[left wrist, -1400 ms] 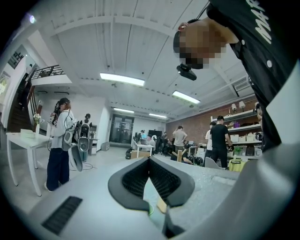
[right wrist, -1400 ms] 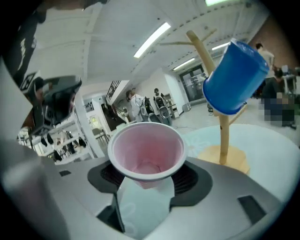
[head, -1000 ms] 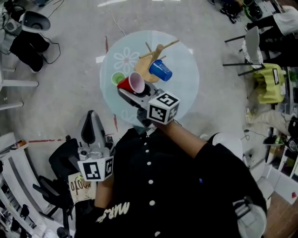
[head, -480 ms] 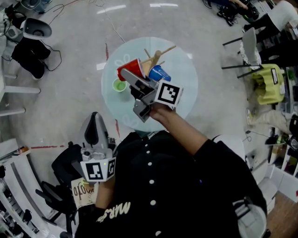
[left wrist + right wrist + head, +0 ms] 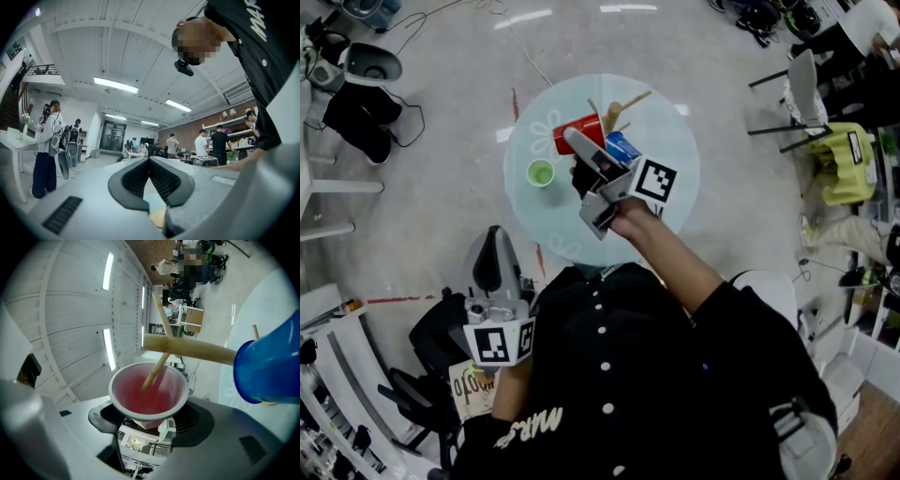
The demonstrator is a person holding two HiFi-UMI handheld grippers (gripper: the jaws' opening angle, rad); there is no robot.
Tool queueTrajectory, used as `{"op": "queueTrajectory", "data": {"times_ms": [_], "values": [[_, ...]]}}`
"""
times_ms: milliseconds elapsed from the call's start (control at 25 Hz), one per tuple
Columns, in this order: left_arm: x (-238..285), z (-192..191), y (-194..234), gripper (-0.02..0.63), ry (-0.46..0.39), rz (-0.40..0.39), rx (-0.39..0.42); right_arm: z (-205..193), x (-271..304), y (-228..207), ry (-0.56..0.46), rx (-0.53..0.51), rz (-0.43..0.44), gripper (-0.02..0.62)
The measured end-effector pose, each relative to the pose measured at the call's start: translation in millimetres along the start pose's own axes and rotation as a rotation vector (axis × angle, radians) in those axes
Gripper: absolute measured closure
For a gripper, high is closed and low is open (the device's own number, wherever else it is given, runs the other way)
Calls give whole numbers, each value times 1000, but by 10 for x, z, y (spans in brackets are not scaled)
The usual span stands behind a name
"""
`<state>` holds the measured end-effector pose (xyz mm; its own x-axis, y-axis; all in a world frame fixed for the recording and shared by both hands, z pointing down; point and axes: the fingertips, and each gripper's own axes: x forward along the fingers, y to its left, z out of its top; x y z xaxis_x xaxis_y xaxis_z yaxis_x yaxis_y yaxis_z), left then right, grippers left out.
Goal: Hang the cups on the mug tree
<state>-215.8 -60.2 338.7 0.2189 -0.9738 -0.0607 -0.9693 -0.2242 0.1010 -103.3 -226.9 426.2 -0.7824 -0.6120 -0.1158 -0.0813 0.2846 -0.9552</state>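
Red is glowing in the middle of the right gripper view, because the red cup [image 5: 147,394] is sitting there on its side with its mouth facing away from the camera. The right gripper [image 5: 148,420] is squeezing the cup near its bottom, one dark pad pressing on each side. A thin wooden peg [image 5: 157,365] of the mug tree [image 5: 617,111] is poking right into the mouth of the red cup. A thick wooden pole [image 5: 187,348] of the tree is crossing just above the cup.

Off to the right side, the blue cup [image 5: 267,366] is hanging on the tree, close beside the red one. In the head view both cups are sitting next to each other at the tree, high over the round glass table [image 5: 670,127]. Pale flower shapes are showing on the glass.

The green cup [image 5: 541,172] is standing alone on the table with its mouth up, to the left of the tree and apart from it.

The left gripper [image 5: 149,161] is hanging low, close to the person's black shirt and well away from the table. Its two jaws are pressing together at the tips, and nothing is sitting between them. It is pointing out across a big room where some people are standing far off.
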Motion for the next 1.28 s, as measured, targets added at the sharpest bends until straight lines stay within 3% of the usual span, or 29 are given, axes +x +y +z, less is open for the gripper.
{"op": "queueTrajectory", "data": {"times_ms": [560,840,1120,1280], "values": [[56,-83,-140,612,20,-20,4,104,-165,-145,-82,136,51,282],[104,-72,-142,612,18,-17,-1,76,-157,-94,-50,75,48,224],[138,-64,-144,612,17,-16,-6,61,-170,-101,-48,69,46,205],[71,-74,-144,612,17,-13,-11,-92,-212,20,-6,-4,68,198]]}}
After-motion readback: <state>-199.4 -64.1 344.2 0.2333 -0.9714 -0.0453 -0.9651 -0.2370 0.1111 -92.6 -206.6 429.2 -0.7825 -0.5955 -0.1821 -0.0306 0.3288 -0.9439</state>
